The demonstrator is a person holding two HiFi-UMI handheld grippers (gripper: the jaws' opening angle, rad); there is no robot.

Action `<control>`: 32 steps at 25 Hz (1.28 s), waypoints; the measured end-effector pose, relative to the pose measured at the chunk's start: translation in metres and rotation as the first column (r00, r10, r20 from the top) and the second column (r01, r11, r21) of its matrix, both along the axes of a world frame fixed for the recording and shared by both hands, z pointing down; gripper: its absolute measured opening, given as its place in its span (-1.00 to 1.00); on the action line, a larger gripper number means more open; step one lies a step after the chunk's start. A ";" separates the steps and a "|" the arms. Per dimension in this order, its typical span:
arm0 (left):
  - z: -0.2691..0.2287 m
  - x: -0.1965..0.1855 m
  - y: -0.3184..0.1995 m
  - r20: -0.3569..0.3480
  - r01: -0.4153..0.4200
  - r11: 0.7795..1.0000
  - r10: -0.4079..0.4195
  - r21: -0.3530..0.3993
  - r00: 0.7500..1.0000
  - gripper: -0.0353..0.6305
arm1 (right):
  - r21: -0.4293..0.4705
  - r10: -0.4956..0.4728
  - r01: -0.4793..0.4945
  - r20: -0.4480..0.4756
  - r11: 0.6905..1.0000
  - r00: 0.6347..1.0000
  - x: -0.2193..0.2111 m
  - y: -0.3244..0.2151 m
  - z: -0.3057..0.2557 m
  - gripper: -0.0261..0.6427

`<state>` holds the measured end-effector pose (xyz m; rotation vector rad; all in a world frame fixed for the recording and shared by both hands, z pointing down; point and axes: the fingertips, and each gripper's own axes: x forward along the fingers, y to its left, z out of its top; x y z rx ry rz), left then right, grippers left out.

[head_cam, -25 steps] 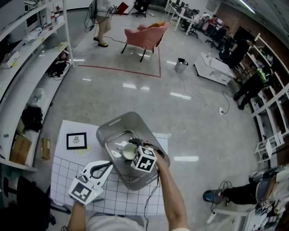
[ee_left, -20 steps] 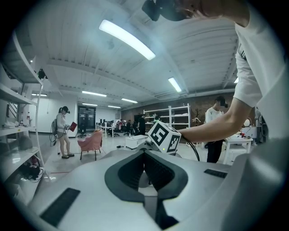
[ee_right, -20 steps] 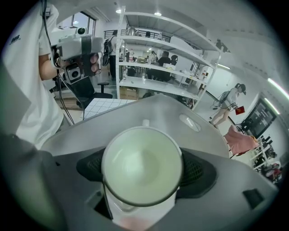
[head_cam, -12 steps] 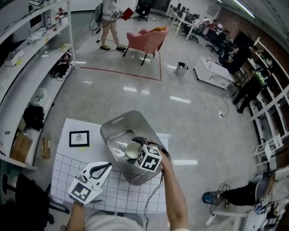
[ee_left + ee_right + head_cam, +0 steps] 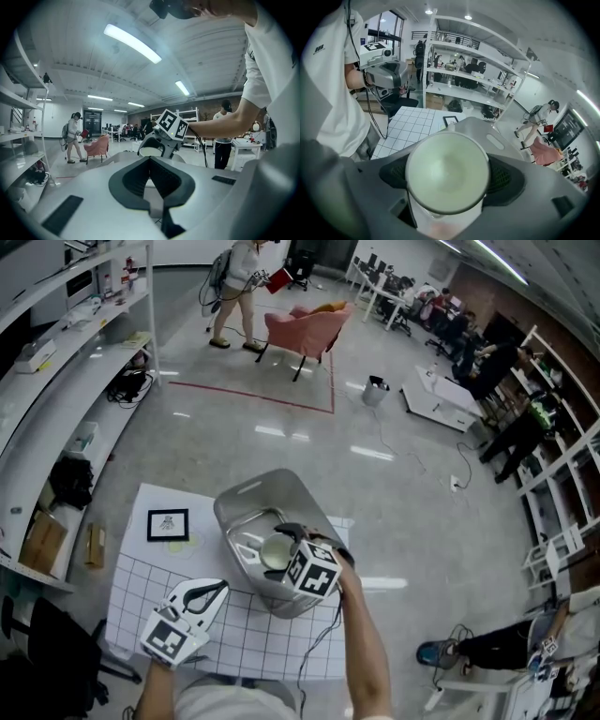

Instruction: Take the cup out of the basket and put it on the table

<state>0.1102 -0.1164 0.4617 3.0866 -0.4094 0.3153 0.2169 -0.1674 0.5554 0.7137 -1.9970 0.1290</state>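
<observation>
Floor: glossy grey floor (image 5: 281, 442), crossed by a red tape line (image 5: 253, 395) | Furniture: pink armchair (image 5: 305, 326) beyond the line; white shelving (image 5: 56, 362) at left; open racks (image 5: 562, 460) at right | Light: ceiling strip lights (image 5: 132, 43), mirrored as bright floor patches.

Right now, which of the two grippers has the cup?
The right gripper, above the metal basket: its jaws are shut on the pale cup. The left gripper is shut and empty over the gridded table.
</observation>
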 end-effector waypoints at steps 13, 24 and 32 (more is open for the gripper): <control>0.003 -0.039 0.003 -0.003 0.053 0.999 -0.053 0.004 0.999 -0.87 | 0.038 -0.033 0.032 0.019 0.999 0.999 -0.032 0.005 -0.025 0.41; 0.004 -0.068 0.000 -0.025 0.096 0.995 -0.097 -0.005 0.995 -0.87 | 0.064 -0.117 0.116 0.015 0.991 0.993 -0.076 0.005 -0.037 0.41; 0.008 -0.088 -0.002 -0.051 0.138 0.990 -0.138 -0.012 0.989 -0.87 | 0.077 -0.202 0.200 0.017 0.977 0.979 -0.117 0.004 -0.035 0.41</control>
